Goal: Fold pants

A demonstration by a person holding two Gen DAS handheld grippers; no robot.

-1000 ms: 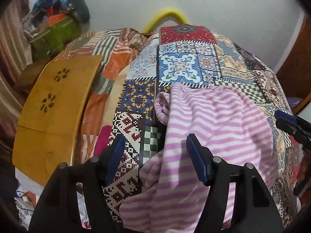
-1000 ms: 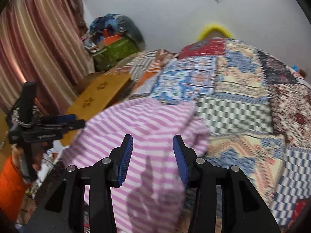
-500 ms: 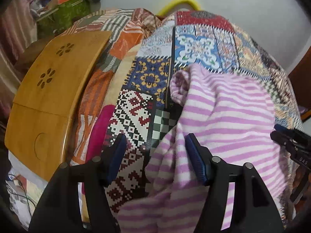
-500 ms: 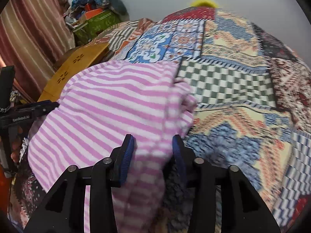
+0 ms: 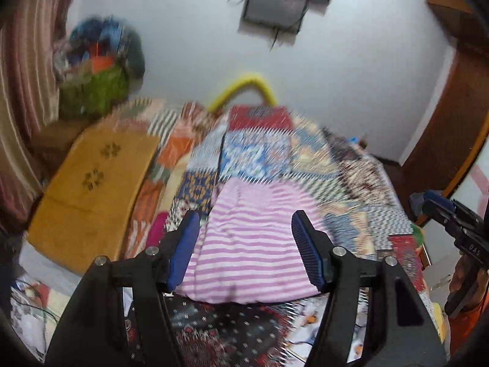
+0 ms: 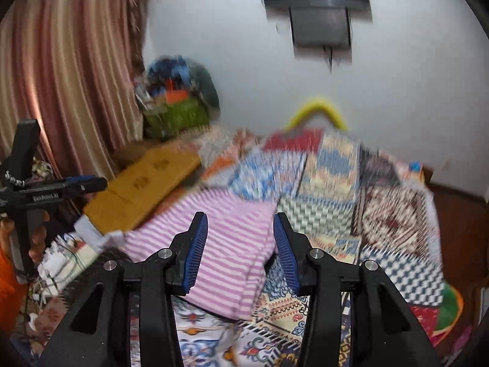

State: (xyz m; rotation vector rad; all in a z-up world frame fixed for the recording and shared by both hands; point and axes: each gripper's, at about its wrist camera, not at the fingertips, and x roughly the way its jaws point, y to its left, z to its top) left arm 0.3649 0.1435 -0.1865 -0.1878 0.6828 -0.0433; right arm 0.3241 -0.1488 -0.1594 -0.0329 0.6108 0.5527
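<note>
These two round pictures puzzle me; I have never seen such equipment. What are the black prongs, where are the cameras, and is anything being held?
Each picture comes from a fisheye camera riding on a hand-held gripper, looking forward along its two black fingers with blue pads. A person carries one in each hand; there is no robot arm.

The left view shows the left hand-held gripper; the right view shows the right hand-held gripper. Each also glimpses the other at its edge.

Beyond them lies a bed with a patchwork bedspread. On it rest pink-and-white striped pants, folded into a flat bundle. A wooden lap table sits to the left.

Nothing is held: the left jaws are open, the right jaws are opening, and neither gripper's pads press the cloth.
</note>
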